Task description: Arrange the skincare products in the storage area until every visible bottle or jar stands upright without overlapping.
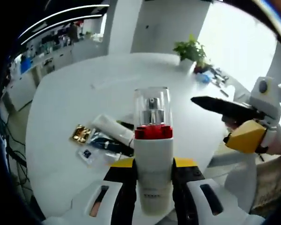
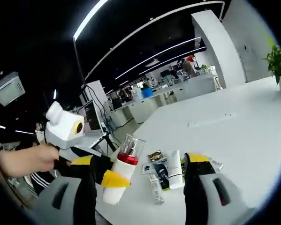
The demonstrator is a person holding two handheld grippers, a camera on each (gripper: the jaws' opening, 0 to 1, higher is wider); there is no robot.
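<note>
The pump bottle [image 1: 153, 154] is held clamped upright by the left gripper [image 1: 153, 187] above the tabletop's [image 1: 60, 108] near edge; the right gripper's [image 2: 140, 187] jaws are held apart, empty.

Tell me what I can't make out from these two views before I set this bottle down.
- Pump bottle: base hidden between the left gripper jaws, left gripper view; label print too small.
- Sachets and tubes lying on the table: partly hidden behind the bottle; labels blurred.
- Right gripper: jaw tips cut off by the bottom edge, right gripper view.
- Storage area: not identifiable.
</note>
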